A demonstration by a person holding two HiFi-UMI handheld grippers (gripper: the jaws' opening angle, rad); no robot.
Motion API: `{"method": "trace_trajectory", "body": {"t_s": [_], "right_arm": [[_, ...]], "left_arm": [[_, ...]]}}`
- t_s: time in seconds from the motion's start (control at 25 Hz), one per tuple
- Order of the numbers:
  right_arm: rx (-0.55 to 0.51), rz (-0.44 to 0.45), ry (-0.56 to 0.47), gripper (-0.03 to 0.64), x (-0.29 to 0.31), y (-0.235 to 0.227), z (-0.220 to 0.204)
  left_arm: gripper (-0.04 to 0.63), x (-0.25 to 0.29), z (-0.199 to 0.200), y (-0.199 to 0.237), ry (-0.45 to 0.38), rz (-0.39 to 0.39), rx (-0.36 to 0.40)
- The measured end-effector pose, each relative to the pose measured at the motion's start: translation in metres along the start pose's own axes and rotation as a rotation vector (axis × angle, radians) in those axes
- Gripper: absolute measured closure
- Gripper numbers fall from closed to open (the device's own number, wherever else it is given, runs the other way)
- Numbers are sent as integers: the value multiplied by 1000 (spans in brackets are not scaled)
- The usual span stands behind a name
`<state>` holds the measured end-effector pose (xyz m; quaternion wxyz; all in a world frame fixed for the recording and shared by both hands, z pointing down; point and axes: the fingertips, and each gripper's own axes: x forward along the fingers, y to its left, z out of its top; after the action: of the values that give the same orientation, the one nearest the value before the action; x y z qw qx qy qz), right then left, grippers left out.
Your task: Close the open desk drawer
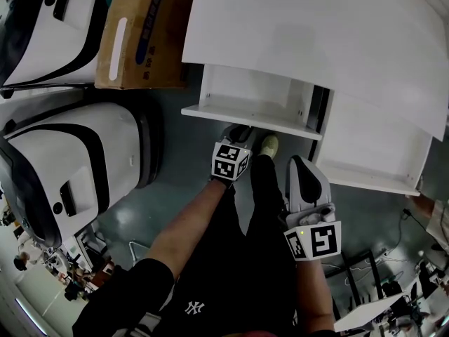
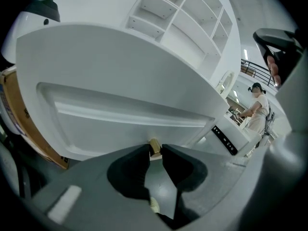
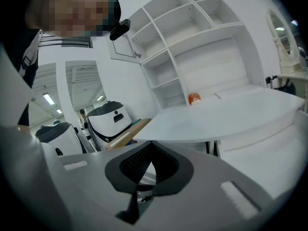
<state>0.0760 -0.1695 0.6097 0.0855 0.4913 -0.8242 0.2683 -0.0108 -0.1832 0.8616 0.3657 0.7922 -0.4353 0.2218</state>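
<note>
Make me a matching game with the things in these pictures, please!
Things:
1. drawer
2. cardboard box
3. left hand-held gripper
4. right hand-held gripper

States:
A. brown
B. jaws together, holding nothing
C. pulled open
D. shut on the small gold knob

Pairs: 1-C, 2-A, 3-D, 4-B

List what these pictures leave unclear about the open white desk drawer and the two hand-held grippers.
- Head view: the small brass drawer knob is hidden by the left gripper. Only the left gripper view shows it.
- Head view: the rear of the open white drawer lies under the white desk top.
- Right gripper view: the small orange object on the desk top is too small to identify.
</note>
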Motion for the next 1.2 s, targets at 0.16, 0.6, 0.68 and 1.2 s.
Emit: {"method": "trace_trajectory", "body": {"t_s": [0.16, 0.6, 0.68, 1.2], "right_arm": [[-1, 2, 1, 594, 8, -14, 7], [6, 11, -1, 594, 25, -55, 26], [8, 14, 3, 594, 27, -62, 27], [28, 34, 14, 595, 41, -94, 37]], "left_arm": [[509, 12, 17, 6, -12, 12, -14], [508, 38, 57, 21, -50, 50, -58], [508, 42, 61, 23, -52, 59, -62], [508, 69, 96, 37, -60, 85, -66]]}}
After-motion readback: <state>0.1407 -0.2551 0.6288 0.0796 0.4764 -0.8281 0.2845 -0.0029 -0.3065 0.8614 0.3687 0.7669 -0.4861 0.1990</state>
